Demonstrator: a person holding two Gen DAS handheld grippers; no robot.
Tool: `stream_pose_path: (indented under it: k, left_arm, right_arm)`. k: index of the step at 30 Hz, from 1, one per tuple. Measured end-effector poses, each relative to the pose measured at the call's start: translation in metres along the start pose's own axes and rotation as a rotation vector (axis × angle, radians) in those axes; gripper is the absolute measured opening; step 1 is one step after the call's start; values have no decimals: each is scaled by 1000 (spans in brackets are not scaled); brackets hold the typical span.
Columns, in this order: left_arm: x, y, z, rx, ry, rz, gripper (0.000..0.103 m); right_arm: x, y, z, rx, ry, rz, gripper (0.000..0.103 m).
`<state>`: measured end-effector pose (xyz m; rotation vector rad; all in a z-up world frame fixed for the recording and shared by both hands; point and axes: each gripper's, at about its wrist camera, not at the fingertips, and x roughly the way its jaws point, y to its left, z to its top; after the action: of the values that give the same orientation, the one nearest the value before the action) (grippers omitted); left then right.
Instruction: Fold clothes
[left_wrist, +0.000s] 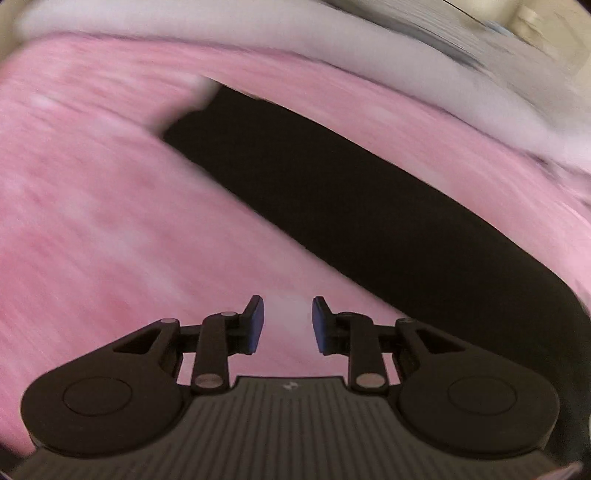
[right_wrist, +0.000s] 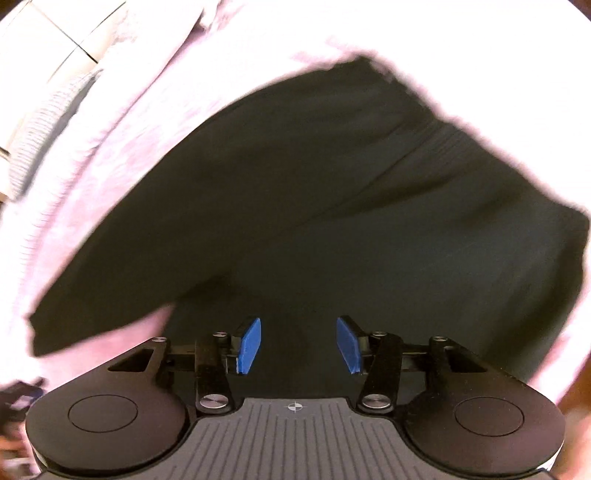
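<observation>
A black garment (left_wrist: 351, 195) lies as a long dark band across a pink cover (left_wrist: 92, 206) in the left wrist view, which is motion-blurred. My left gripper (left_wrist: 287, 324) is open above the pink cover, left of the garment, holding nothing. In the right wrist view the black garment (right_wrist: 332, 206) fills most of the frame, spread flat with soft creases. My right gripper (right_wrist: 298, 343) hovers open right over its near part, with nothing between the blue pads (right_wrist: 249, 345).
The pink cover (right_wrist: 110, 122) surrounds the garment on all sides. A pale grey-white fabric (left_wrist: 258, 40) lies along the far edge. Pale floor tiles (right_wrist: 48, 40) show at the top left of the right wrist view.
</observation>
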<state>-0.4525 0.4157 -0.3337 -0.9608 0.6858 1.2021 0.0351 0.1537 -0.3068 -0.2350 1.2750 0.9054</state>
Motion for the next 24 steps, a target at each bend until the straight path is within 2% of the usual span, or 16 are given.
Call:
stream_pose_path:
  k: [3, 5, 10, 14, 20, 24]
  left_arm:
    - [-6, -73, -45, 45, 47, -153, 23]
    - [-5, -121, -74, 54, 74, -222, 23]
    - [10, -226, -132, 33, 192, -269, 22]
    - [25, -286, -140, 39, 225, -278, 22]
    - [47, -370, -145, 42, 269, -298, 22]
    - [61, -404, -130, 67, 286, -332, 23]
  right_arm:
    - [-13, -33, 10, -88, -61, -20, 50]
    - [-9, -57, 15, -98, -43, -10, 50]
    - [-8, -102, 61, -93, -22, 36, 50]
    - [-3, -150, 94, -81, 14, 50, 50]
    - [24, -202, 158, 43, 50, 221, 50]
    - [33, -219, 173, 214, 92, 298, 50]
